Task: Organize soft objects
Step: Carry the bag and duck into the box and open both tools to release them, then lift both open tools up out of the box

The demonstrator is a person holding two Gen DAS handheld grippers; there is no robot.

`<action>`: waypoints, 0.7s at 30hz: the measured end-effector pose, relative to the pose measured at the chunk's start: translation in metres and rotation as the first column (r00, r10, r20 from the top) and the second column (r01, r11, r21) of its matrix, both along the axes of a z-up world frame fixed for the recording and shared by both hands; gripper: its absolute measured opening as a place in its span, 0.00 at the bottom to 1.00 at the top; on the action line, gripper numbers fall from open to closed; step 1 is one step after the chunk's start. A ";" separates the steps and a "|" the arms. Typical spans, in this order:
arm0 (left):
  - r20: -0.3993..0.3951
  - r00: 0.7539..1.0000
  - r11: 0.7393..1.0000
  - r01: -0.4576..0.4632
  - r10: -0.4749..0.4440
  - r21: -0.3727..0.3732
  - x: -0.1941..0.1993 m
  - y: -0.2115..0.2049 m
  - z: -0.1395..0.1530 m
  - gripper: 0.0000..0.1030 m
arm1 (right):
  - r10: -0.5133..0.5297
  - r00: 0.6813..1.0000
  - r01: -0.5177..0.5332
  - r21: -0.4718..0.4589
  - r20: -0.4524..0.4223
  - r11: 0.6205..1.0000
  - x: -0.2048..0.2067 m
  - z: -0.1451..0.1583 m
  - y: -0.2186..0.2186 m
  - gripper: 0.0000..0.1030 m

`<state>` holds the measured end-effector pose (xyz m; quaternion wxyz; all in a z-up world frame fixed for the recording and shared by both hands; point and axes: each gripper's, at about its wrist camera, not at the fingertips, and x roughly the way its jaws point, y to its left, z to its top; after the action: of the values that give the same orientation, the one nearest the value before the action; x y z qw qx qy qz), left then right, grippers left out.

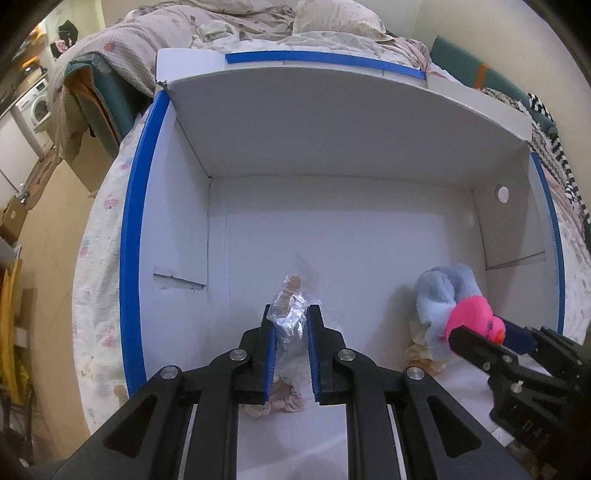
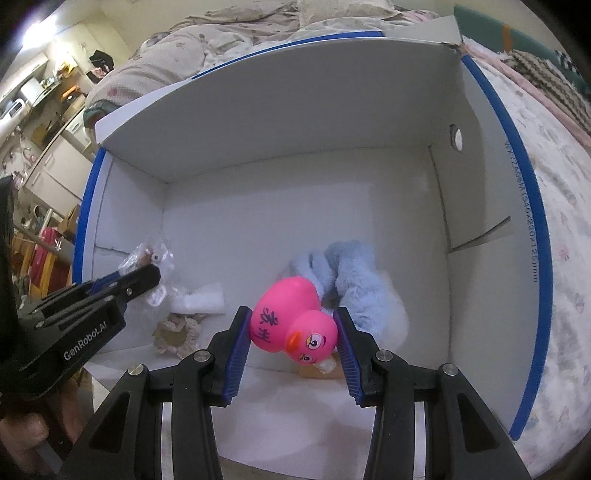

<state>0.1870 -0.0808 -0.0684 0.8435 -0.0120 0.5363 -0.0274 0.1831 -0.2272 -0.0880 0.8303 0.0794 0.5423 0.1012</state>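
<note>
Above the white box (image 2: 258, 155), a pink rubber duck (image 2: 291, 328) is clamped by the right tool (image 2: 291, 334) at 6 o'clock (for dropping in, presumably); a crumpled plastic bag (image 1: 290, 306) is pinched by the left tool (image 1: 290, 321).

My claws are over a bed (image 1: 99, 236) with a pale printed sheet. A white cardboard box (image 1: 332, 147) with blue-taped edges sits right on it, flaps open. Further up lie a rumpled quilt (image 1: 155, 33) and a pillow (image 1: 332, 18); a black-and-white knitted blanket (image 1: 554, 147) lies along the bed's right side, beside the box.
</note>
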 end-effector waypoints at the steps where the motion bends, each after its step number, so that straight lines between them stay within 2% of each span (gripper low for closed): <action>1: -0.004 1.000 1.000 -0.001 0.001 0.004 0.000 0.000 0.000 0.15 | -0.004 1.000 0.004 0.000 0.000 1.000 0.000 0.000 -0.001 0.46; 5: -0.011 1.000 1.000 0.002 -0.002 -0.003 0.000 0.000 0.001 0.21 | -0.022 1.000 0.022 -0.003 -0.006 1.000 0.001 -0.001 -0.005 0.46; 6: -0.007 1.000 1.000 -0.001 0.001 0.010 0.000 0.000 0.002 0.29 | -0.026 1.000 0.026 -0.004 -0.009 1.000 0.001 -0.002 -0.007 0.46; 8: 0.006 1.000 0.999 -0.012 0.011 0.039 -0.002 0.001 0.004 0.56 | -0.034 0.999 0.034 -0.003 -0.015 0.999 0.002 -0.003 -0.009 0.46; 11: 0.053 0.998 0.998 -0.020 0.017 0.053 -0.005 0.003 0.011 0.59 | -0.043 0.999 0.043 -0.007 -0.021 0.999 0.003 -0.004 -0.010 0.46; 14: 0.062 0.998 0.999 -0.013 0.010 0.040 -0.005 0.006 0.014 0.59 | -0.053 0.998 0.052 -0.006 -0.022 0.999 0.004 -0.003 -0.010 0.47; 17: 0.066 0.998 0.999 -0.019 0.017 0.037 -0.005 0.011 0.016 0.59 | -0.059 0.998 0.059 -0.007 -0.009 0.998 0.005 0.000 -0.010 0.58; 21: 0.055 0.998 1.000 -0.027 0.027 0.008 -0.004 0.019 0.018 0.59 | -0.071 0.997 0.071 0.003 -0.003 0.997 0.007 0.002 -0.014 0.60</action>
<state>0.1828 -0.0619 -0.0506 0.8581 -0.0148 0.5130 -0.0141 0.1901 -0.2413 -0.0856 0.8325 0.1001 0.5400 0.0724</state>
